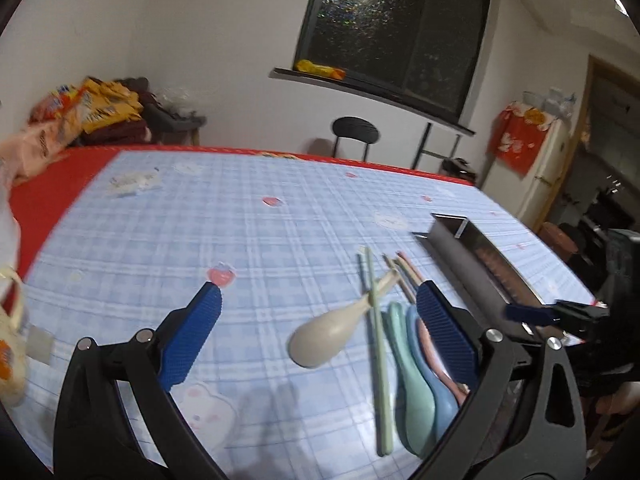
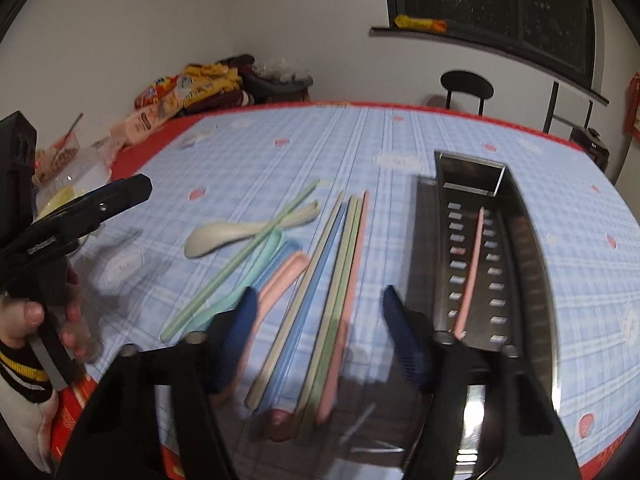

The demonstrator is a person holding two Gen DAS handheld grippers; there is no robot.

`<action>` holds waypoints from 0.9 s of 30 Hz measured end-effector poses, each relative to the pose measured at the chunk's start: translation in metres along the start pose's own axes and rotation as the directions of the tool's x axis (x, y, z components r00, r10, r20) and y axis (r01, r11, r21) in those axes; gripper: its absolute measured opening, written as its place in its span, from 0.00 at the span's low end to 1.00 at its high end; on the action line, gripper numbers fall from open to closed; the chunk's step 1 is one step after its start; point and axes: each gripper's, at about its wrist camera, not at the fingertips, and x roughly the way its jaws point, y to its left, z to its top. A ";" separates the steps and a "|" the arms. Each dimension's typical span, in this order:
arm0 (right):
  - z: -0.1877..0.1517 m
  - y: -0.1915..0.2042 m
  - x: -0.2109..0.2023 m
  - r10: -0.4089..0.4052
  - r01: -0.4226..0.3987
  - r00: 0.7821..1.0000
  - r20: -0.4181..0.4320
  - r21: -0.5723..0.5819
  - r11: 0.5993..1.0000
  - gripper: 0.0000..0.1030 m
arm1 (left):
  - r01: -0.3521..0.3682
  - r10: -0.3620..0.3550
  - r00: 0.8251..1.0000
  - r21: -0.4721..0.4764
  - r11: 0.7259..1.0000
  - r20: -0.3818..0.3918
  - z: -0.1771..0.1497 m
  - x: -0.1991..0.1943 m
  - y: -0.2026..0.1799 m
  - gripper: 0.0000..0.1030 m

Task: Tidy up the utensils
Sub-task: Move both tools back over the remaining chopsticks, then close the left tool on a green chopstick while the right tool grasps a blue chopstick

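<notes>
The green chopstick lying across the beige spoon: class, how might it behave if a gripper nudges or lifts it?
The green chopstick looks thin and straight, so probably stiff and light. Propped across the beige spoon, it may pivot or slide off when nudged. Its smooth, narrow shaft could slip or twist between the jaws.

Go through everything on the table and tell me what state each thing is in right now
Left tool: open, empty, above the cloth.
Right tool: open, empty, over the loose chopsticks.
Metal tray: holds one pink chopstick.
Beige spoon: on the cloth, a green chopstick lying across its handle.
Teal, blue and pink spoons: side by side on the cloth.
Loose chopsticks: a rough bundle beside the tray, not in it.
</notes>
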 end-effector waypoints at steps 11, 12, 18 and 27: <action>0.009 -0.003 0.027 -0.093 0.088 0.991 -0.092 -0.057 0.994 0.10 | 0.050 -0.044 0.995 0.064 0.997 -0.092 -0.021 0.015 -0.022 0.43; 0.009 -0.003 0.029 -0.084 0.078 0.991 -0.101 -0.059 0.995 0.10 | 0.051 -0.045 0.995 0.066 0.997 -0.093 -0.021 0.016 -0.023 0.41; 0.009 0.006 0.040 -0.018 0.013 0.989 -0.144 -0.035 0.999 0.10 | 0.062 -0.057 0.992 0.045 0.997 -0.109 -0.023 0.019 -0.020 0.38; 0.010 0.012 0.047 -0.032 0.024 0.986 -0.161 -0.053 0.998 0.09 | 0.071 -0.066 0.990 0.035 0.997 -0.121 -0.022 0.021 -0.018 0.38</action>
